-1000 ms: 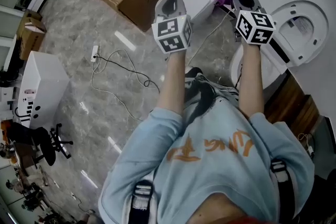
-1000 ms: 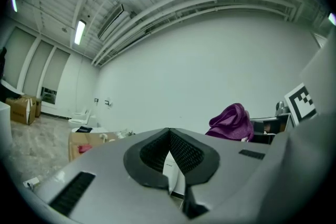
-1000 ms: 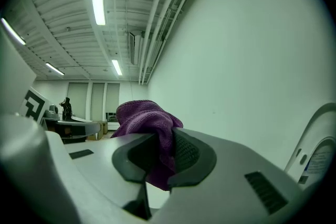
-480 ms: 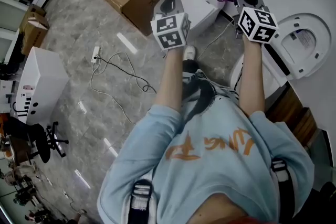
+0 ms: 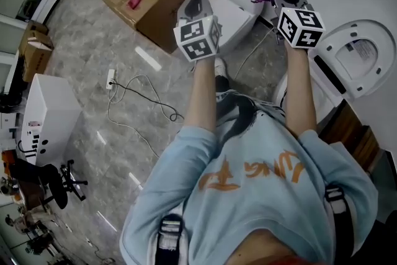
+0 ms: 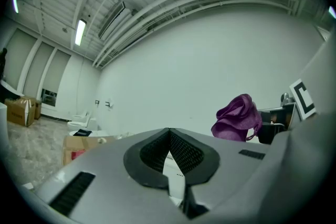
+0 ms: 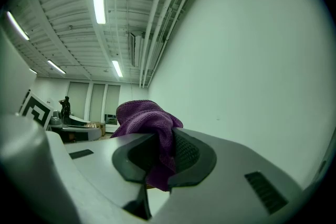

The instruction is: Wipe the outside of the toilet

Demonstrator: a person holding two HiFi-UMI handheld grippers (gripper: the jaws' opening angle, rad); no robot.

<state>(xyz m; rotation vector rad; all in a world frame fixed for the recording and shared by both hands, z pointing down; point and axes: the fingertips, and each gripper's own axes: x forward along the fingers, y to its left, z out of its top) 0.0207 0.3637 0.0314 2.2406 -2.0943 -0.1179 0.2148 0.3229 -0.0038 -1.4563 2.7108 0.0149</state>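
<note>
Above the floor, beside the open-lidded toilet (image 5: 372, 22), both tools are held up, clear of the porcelain. The right tool (image 7: 160, 152) is clamped on a bunched purple cloth (image 7: 144, 118). The left tool (image 6: 169, 136) has its jaws pressed together with nothing between them. No wiping contact shows, so I judge the whole outside is left to wipe.
</note>
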